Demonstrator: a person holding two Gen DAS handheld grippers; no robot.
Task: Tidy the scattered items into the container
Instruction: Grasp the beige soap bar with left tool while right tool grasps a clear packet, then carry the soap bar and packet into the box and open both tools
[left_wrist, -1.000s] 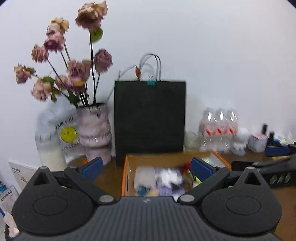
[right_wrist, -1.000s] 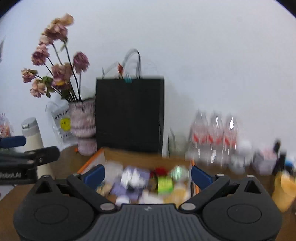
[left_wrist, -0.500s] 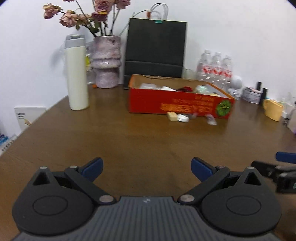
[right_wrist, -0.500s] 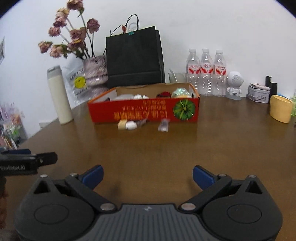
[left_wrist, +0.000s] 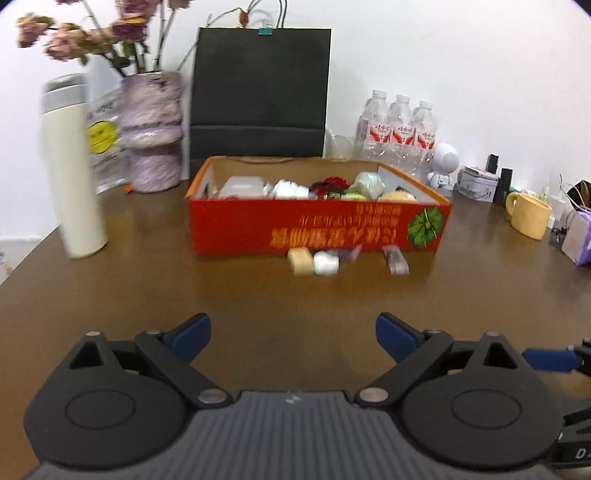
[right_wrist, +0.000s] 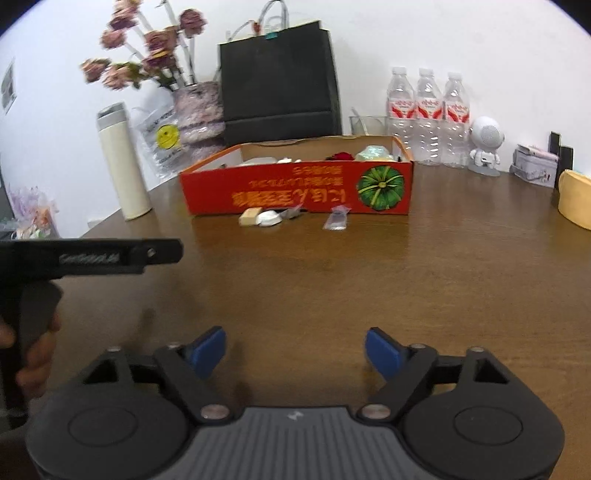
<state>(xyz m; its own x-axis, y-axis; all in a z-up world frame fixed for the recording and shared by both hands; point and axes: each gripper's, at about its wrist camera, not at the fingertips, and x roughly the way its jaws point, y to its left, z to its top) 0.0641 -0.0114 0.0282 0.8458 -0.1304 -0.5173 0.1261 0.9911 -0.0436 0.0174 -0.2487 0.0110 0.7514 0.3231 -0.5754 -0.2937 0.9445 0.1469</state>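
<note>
A red cardboard box (left_wrist: 317, 229) (right_wrist: 295, 192) holding several small items stands on the brown table. In front of it lie a beige block (left_wrist: 300, 260) (right_wrist: 249, 218), a white round piece (left_wrist: 325, 263) (right_wrist: 269, 218), a dark wrapper (right_wrist: 291, 213) and a clear packet (left_wrist: 396, 260) (right_wrist: 337, 221). My left gripper (left_wrist: 293, 334) is open and empty, well short of these items. My right gripper (right_wrist: 295, 349) is open and empty, also well back. The left gripper's body shows at the left of the right wrist view (right_wrist: 92, 256).
A cream flask (left_wrist: 72, 166) stands left of the box. A vase of dried flowers (left_wrist: 151, 133), a black paper bag (left_wrist: 260, 96) and water bottles (left_wrist: 397, 133) line the wall. A yellow mug (left_wrist: 530, 216) and small objects sit at the right.
Both views have dropped from looking over the box to a low position above the table, well back from it. In the last half second the left view has drawn somewhat nearer the box.
</note>
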